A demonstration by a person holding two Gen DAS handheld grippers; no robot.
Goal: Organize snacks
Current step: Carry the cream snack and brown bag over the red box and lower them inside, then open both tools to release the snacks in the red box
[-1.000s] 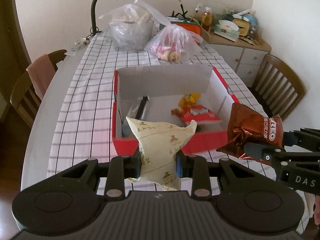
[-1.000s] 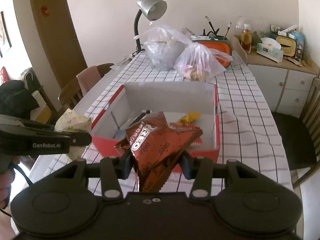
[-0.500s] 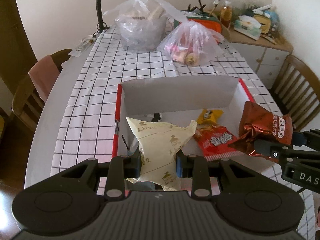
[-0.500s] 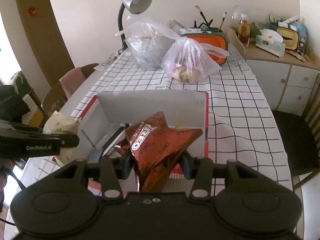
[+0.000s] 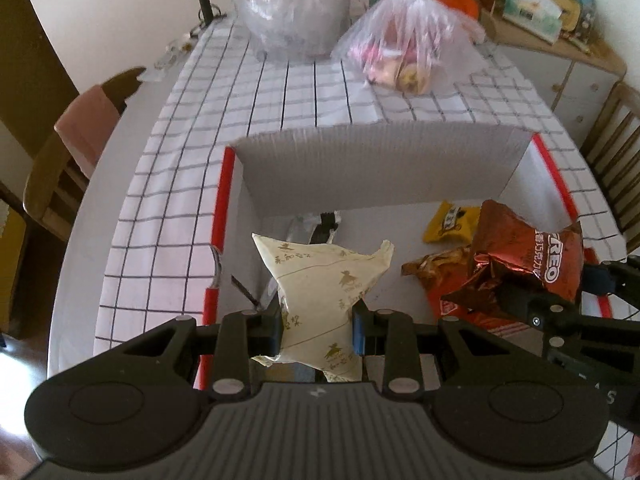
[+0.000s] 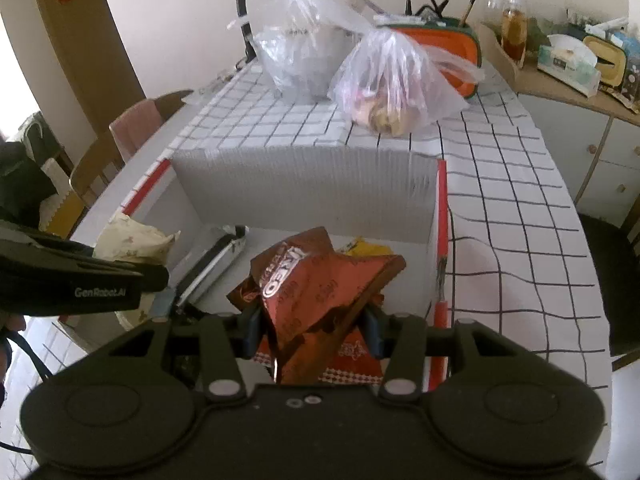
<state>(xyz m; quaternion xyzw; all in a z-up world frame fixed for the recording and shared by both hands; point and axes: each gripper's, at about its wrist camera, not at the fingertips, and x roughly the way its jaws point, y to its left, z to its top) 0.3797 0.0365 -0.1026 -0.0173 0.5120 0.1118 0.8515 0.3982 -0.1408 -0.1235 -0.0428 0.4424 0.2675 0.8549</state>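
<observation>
We observe a glossy, crinkled brown foil snack bag (image 6: 316, 280), a matt cream paper-like pouch (image 5: 320, 292), a white corrugated cardboard box (image 5: 376, 168), and a checked cloth (image 5: 180, 216) covering the desk.

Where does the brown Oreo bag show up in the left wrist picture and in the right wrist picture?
Left wrist view: the Oreo bag sits at the right edge, pinched by the right gripper over the box.
Right wrist view: the Oreo bag is at lower centre, clamped in the right gripper.
Shared landmark: the red-rimmed box with its grey corrugated back wall.
</observation>
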